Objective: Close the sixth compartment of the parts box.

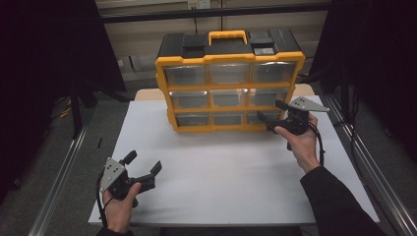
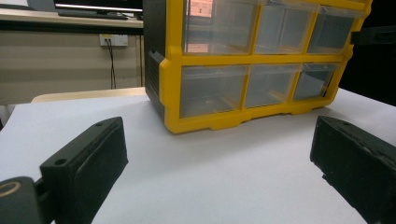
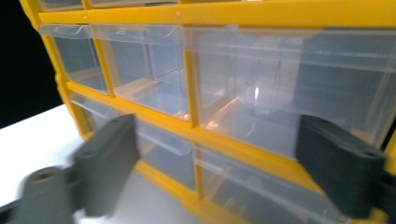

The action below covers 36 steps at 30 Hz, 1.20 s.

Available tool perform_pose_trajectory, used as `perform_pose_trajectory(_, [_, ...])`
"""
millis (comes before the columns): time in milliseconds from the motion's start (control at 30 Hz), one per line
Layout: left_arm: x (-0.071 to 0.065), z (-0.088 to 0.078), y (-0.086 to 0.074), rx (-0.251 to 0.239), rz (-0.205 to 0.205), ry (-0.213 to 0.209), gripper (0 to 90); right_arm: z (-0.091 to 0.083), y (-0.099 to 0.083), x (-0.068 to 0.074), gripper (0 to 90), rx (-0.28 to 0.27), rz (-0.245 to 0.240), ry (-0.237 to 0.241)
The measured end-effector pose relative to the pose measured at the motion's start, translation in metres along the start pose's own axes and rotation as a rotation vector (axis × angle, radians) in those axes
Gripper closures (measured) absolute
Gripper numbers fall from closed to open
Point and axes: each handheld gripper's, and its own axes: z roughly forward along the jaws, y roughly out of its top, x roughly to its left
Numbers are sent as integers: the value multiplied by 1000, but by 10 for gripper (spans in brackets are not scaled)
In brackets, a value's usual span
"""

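A yellow-and-black drawer cabinet (image 1: pixel 231 88) with clear plastic drawers and a yellow handle stands at the far middle of the white table top (image 1: pixel 221 167). My right gripper (image 1: pixel 270 110) is open, held just in front of the cabinet's lower right drawers. In the right gripper view the cabinet (image 3: pixel 191 74) looms close and the gripper (image 3: pixel 217 128) has nothing between its pads. My left gripper (image 1: pixel 144 162) is open near the front left of the table, well away from the cabinet. It (image 2: pixel 219 128) points at the cabinet (image 2: pixel 170 79) from a distance with nothing held.
Dark curtains hang at both sides. Metal rails (image 1: pixel 64 167) run along the table's left and right edges. A wall socket with a cable (image 2: pixel 113 40) sits behind the table. White surface lies between the two grippers.
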Motion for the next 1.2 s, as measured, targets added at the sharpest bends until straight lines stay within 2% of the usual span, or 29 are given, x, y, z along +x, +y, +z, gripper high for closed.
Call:
perform_pose_trajectory(100, [0,0,0,2,2,-4,39,-4,-2,-1,26,5,7,9])
perform_pose_trajectory(167, [-1,1,0,3,-1,-4,39,-8,-4,-1,8,8,0,-5])
perform_pose_trajectory(333, [0,0,0,10,8,0,39,-17,-10,-3,9,16,16,-8])
perform_pose_trajectory(433, [0,1,0,15,6,1,39,-23,-13,-2,11,19,3,-16])
perform_pose_trajectory(467, [0,1,0,17,3,1,40,-25,-14,-2,11,20,8,-16])
perform_pose_trajectory(533, [0,3,0,7,-30,-18,40,-29,-16,-1,11,21,14,-18])
perform_pose_trajectory(733, [0,1,1,20,-1,-6,40,-42,-26,-2,8,31,9,-56])
perform_pose_trajectory(867, [0,1,0,13,-10,-5,39,-51,-32,-1,9,32,13,-66])
perform_pose_trajectory(933, [0,0,0,14,-4,-3,39,-54,-35,1,9,37,13,-66])
perform_pose_trajectory(1000, [-1,1,0,2,-15,-6,39,-56,-37,3,11,42,8,-66])
perform_pose_trajectory(1100, [0,0,0,13,-1,-4,39,-60,-38,5,11,36,7,-61])
perform_pose_trajectory(1200, [-1,0,0,9,-9,-2,39,-66,-39,7,11,29,2,-57])
